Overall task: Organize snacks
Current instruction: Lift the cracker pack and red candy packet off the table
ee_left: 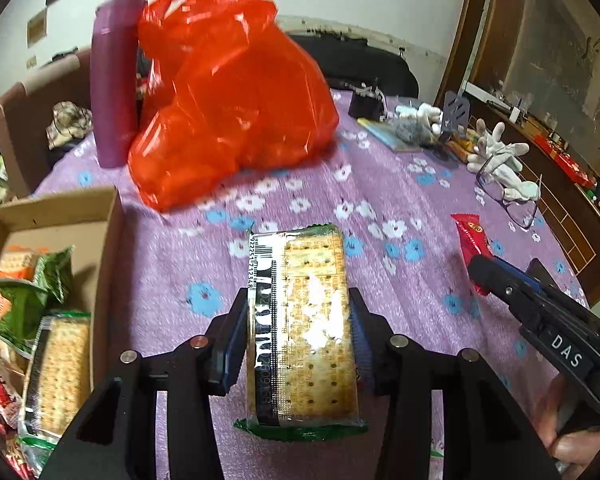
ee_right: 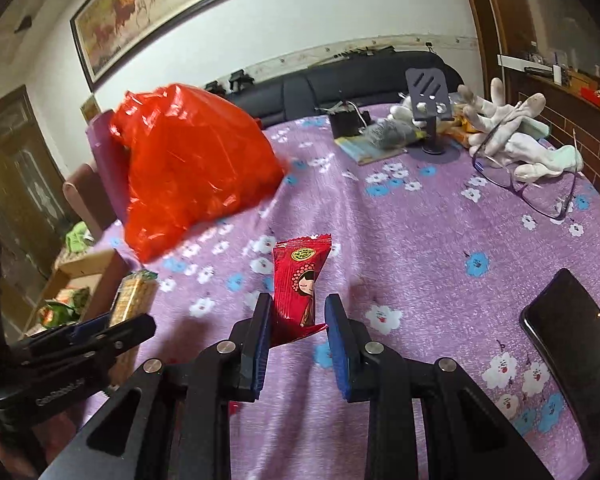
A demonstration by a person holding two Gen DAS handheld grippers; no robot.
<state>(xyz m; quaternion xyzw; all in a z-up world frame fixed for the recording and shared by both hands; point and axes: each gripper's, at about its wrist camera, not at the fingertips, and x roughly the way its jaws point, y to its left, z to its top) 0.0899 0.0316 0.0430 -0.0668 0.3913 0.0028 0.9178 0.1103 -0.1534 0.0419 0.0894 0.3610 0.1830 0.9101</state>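
Note:
My left gripper (ee_left: 300,300) is shut on a clear pack of crackers (ee_left: 312,264) with green ends, held lengthwise just above the purple flowered cloth (ee_left: 400,280). An open cardboard box (ee_left: 60,208) at the left holds several snack packs, among them another cracker pack (ee_left: 60,368). My right gripper (ee_right: 298,304) is shut on the lower end of a red snack packet (ee_right: 300,272) with a cartoon face, which stands upright off the cloth. In the left wrist view the right gripper (ee_left: 484,276) comes in from the right with that packet (ee_left: 470,240) at its tip.
A red plastic bag (ee_left: 228,112) and a purple bottle (ee_left: 114,80) stand at the back left. Glasses (ee_right: 520,184), white gloves (ee_right: 516,128), a phone stand (ee_right: 428,92) and small items lie at the back right. A black phone (ee_right: 572,332) lies at the right.

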